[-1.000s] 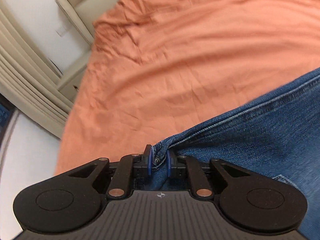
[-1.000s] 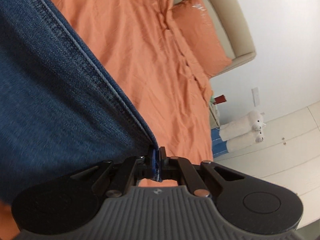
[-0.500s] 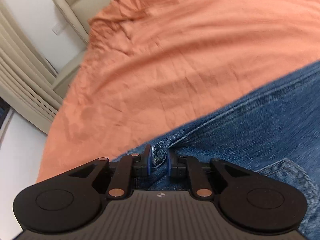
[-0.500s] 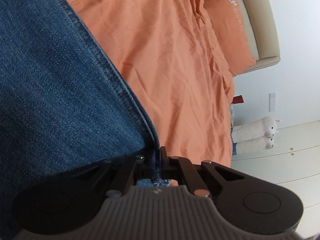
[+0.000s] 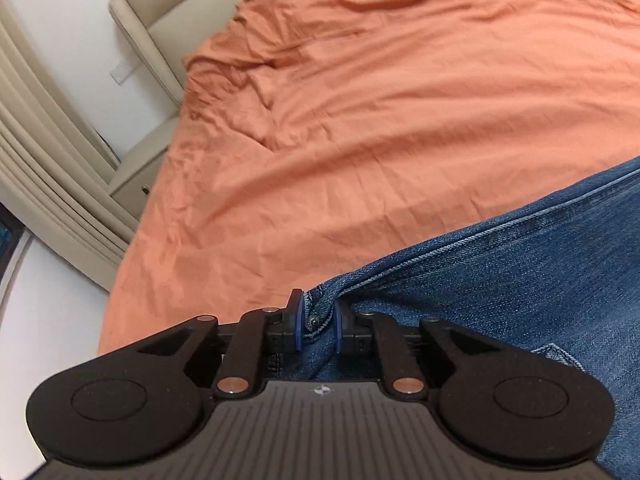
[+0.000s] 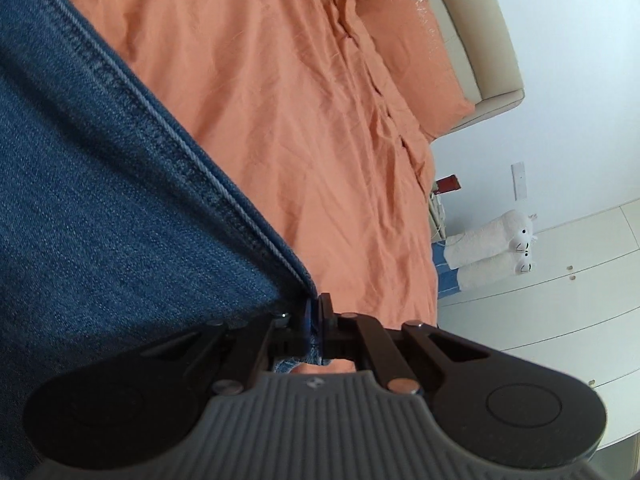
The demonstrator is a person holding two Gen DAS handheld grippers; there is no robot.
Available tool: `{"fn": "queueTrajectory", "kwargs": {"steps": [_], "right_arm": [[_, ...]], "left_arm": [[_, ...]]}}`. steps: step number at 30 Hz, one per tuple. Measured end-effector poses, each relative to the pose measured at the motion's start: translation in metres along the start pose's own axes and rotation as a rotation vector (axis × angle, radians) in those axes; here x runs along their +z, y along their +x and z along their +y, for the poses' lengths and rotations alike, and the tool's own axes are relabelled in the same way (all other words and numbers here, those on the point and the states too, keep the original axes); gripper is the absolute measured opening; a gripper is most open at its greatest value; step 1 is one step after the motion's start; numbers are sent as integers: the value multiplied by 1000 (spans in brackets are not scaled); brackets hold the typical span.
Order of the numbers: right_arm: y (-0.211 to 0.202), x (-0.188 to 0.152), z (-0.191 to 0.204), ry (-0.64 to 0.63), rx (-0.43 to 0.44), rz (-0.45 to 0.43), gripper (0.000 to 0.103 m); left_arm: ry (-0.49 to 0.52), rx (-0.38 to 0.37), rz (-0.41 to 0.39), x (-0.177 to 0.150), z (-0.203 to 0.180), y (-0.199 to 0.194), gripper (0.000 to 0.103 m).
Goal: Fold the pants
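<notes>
Blue denim pants (image 5: 520, 272) are held up over an orange bed. In the left wrist view my left gripper (image 5: 317, 320) is shut on a bunched corner of the pants with a metal rivet; the denim stretches away to the right. In the right wrist view my right gripper (image 6: 315, 320) is shut tight on a seamed edge of the pants (image 6: 100, 200), which fill the left side of that view. The rest of the pants is out of view.
The orange bed sheet (image 5: 400, 100) lies below, wrinkled. A beige headboard (image 5: 168, 12) and curtain (image 5: 36, 160) are at left. An orange pillow (image 6: 412, 48), a white plush toy (image 6: 492, 248) and white cabinets (image 6: 540, 300) are at right.
Both grippers keep their hold on the pants. The views have swung over the bed, with more sheet showing and the pants shifted lower right in the left view.
</notes>
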State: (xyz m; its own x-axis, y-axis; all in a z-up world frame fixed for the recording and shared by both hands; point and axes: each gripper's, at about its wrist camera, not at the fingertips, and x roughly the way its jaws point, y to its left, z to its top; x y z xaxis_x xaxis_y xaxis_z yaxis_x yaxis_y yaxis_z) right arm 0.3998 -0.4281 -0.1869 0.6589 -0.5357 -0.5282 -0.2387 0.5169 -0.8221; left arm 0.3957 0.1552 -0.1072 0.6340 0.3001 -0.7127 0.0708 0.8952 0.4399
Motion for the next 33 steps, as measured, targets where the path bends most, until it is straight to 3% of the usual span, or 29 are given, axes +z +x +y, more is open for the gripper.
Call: {"fn": "queueTrajectory", "kwargs": {"steps": [2, 5, 7, 8, 9, 13, 15, 20, 25, 30, 33], "right_arm": [[7, 2, 8, -7, 1, 10, 0], [19, 6, 12, -2, 12, 18, 0], [25, 8, 15, -2, 25, 25, 0], [27, 10, 15, 3, 33, 27, 0], [28, 11, 14, 16, 49, 28, 6], [18, 16, 7, 79, 59, 9, 43], [5, 17, 2, 128, 71, -3, 48], [-48, 24, 1, 273, 220, -23, 48], [-108, 37, 27, 378, 414, -45, 49], [-168, 55, 67, 416, 580, -88, 50], [-196, 66, 96, 406, 636, -110, 50]], "left_arm": [[2, -8, 23, -3, -3, 11, 17], [7, -7, 50, -7, -3, 23, 32], [0, -4, 52, -10, -2, 27, 51], [-3, -1, 51, -12, -1, 27, 71], [-6, -4, 41, -12, 1, 24, 77], [-75, -42, 13, -13, 16, 8, 82], [-116, -48, -3, -16, 28, -6, 83], [-272, -91, -2, -44, 70, -39, 83], [-497, -137, 13, -92, 116, -64, 83], [-794, -195, 24, -157, 158, -68, 88], [-1033, -292, 34, -202, 172, -57, 88]]}}
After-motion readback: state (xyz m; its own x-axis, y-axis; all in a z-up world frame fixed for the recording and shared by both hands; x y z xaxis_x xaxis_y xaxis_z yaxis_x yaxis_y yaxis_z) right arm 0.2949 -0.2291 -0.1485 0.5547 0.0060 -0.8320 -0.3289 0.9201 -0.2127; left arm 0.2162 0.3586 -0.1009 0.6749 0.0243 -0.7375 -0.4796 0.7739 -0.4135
